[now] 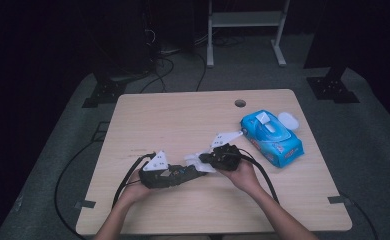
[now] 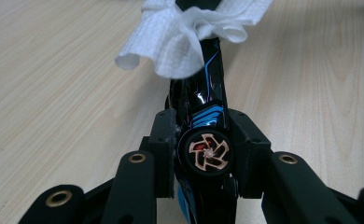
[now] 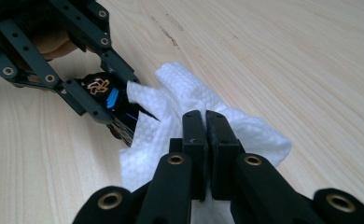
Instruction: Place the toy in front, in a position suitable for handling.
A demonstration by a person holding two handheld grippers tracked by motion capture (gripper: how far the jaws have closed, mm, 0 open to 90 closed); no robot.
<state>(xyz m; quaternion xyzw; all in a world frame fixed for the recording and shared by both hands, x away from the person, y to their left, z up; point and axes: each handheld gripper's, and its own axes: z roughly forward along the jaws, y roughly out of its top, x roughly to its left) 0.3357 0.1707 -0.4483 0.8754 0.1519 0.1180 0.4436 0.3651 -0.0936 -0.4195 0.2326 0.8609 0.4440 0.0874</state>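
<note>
Near the front edge of the wooden surface (image 1: 183, 115), the left gripper (image 2: 202, 140) has its fingers (image 2: 164, 140) clamped on a glossy black toy car (image 2: 203, 98) with blue stripes and a copper-spoked wheel, held on its side just above the wood. Over the car's far end lies a white wipe (image 2: 180, 42), crumpled and quilted in texture, which the right gripper (image 3: 206, 135) holds with its fingers (image 3: 192, 140) pressed tightly together on the cloth. From the left gripper view the wheel, the stripes and the shiny bodywork show in close detail, with the wipe draped at the top; the right gripper view shows instead the wipe (image 3: 171, 121) spread over the wood and the car's wheel (image 3: 97, 86) peeking out between the other gripper's fingers. From the high view both hands meet low at the middle of the surface, and a blue pack of wipes (image 1: 272, 137) with its lid open lies well apart, toward the right edge
</note>
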